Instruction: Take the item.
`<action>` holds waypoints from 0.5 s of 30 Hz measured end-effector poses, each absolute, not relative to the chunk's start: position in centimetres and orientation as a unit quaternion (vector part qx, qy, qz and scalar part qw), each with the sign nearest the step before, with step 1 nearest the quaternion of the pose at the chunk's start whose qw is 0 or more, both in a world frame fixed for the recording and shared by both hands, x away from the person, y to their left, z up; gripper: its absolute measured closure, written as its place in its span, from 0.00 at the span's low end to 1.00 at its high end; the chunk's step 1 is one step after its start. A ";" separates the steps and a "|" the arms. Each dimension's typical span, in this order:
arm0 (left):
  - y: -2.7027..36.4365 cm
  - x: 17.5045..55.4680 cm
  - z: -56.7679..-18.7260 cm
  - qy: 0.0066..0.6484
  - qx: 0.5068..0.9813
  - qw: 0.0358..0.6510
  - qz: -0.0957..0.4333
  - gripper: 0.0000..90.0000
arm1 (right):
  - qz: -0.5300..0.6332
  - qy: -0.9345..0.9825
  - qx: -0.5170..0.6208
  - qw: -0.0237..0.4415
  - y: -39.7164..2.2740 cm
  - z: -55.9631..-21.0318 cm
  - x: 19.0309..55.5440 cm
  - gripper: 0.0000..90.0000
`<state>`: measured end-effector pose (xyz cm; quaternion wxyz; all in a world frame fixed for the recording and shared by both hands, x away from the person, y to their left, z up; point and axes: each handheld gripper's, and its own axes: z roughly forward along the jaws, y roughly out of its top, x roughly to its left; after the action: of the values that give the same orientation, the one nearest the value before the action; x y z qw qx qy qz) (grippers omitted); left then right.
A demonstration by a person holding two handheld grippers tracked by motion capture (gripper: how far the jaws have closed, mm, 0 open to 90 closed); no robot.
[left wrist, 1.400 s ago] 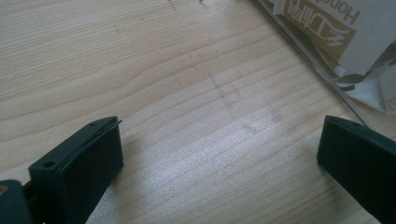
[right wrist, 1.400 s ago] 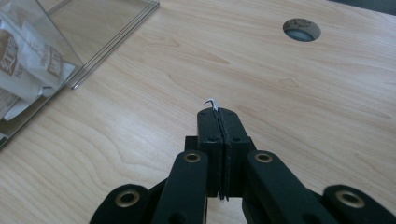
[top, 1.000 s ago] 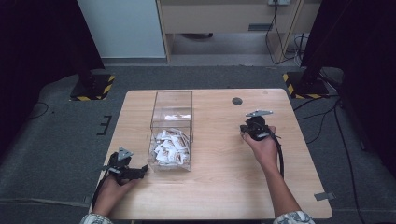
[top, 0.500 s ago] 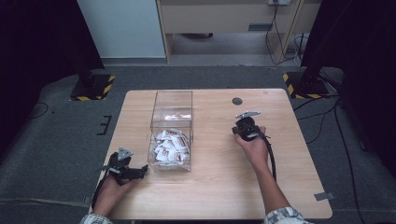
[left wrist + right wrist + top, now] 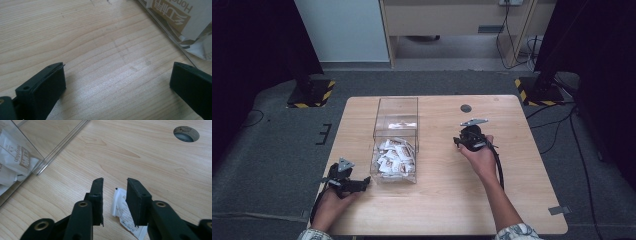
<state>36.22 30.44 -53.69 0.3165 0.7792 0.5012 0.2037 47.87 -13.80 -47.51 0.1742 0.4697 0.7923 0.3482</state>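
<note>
- The left tongs (image 5: 362,184) rest wide open on the desk (image 5: 512,200), holding nothing.
- The clear box (image 5: 396,120) holds white packets.
- The right tongs (image 5: 114,185) have just been opening; a white packet (image 5: 122,212) lies between the jaws, not pressed.

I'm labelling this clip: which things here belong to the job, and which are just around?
In the job:
- white packet, between the right gripper's parted jaws
- clear box
- packets inside it

Around:
- table hole
- left gripper, jaws open over bare wood
</note>
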 end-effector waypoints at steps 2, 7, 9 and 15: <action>30.4 36.2 -53.7 0.501 0.779 0.317 0.204 0.00 | 0.351 0.789 0.473 0.174 -13.7 -47.4 47.8 0.68; 30.4 36.2 -53.7 0.501 0.779 0.316 0.204 0.00 | 0.358 0.788 0.471 0.170 -13.5 -47.0 47.4 0.59; 30.4 36.2 -53.7 0.501 0.779 0.316 0.204 0.00 | 0.363 0.783 0.475 0.170 -13.4 -46.8 47.3 0.51; 30.4 36.2 -53.7 0.501 0.779 0.316 0.204 0.00 | 0.367 0.772 0.485 0.185 -13.3 -46.5 46.8 0.18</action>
<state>36.22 30.44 -53.69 0.3165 0.7792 0.5012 0.2037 46.81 -13.34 -46.48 0.1853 0.4851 0.7718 0.3669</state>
